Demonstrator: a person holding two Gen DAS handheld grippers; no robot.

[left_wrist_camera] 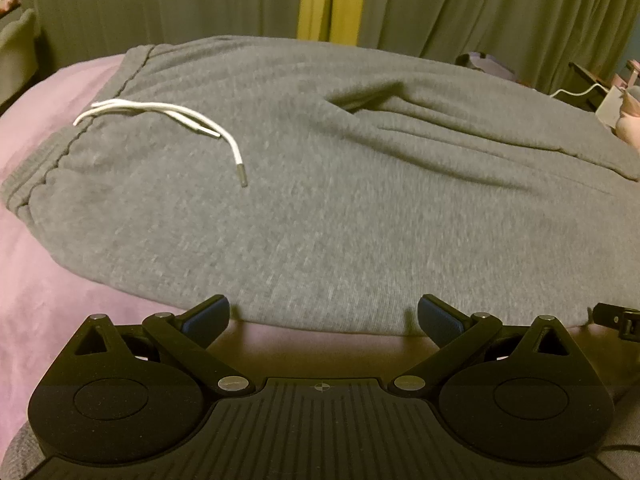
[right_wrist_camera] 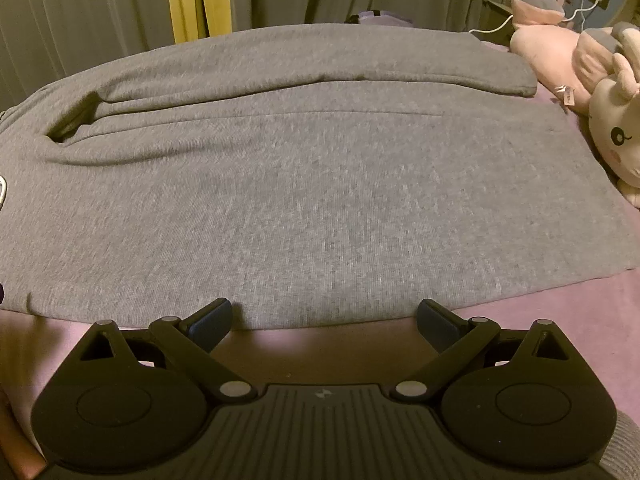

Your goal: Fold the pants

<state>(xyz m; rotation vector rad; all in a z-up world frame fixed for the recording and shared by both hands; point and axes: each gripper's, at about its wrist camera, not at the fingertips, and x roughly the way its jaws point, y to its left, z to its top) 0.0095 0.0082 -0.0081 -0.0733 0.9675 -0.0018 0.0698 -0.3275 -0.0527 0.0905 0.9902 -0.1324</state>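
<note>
While the grey pants (left_wrist_camera: 320,200) lie spread flat on the pink bedspread (left_wrist_camera: 48,280), the left gripper (left_wrist_camera: 323,316) sits at their near edge with its jaws wide apart and nothing between them. A white drawstring (left_wrist_camera: 168,114) rests on the cloth beside the waistband (left_wrist_camera: 52,160), at the left of the left wrist view. The right gripper (right_wrist_camera: 324,318) is likewise spread wide and empty, just short of the near edge of a pant leg (right_wrist_camera: 320,208). Pink plush toys (right_wrist_camera: 592,80) lie on the bedspread beside the leg ends. Green curtains (right_wrist_camera: 100,12) hang behind. No container appears in either view.
</note>
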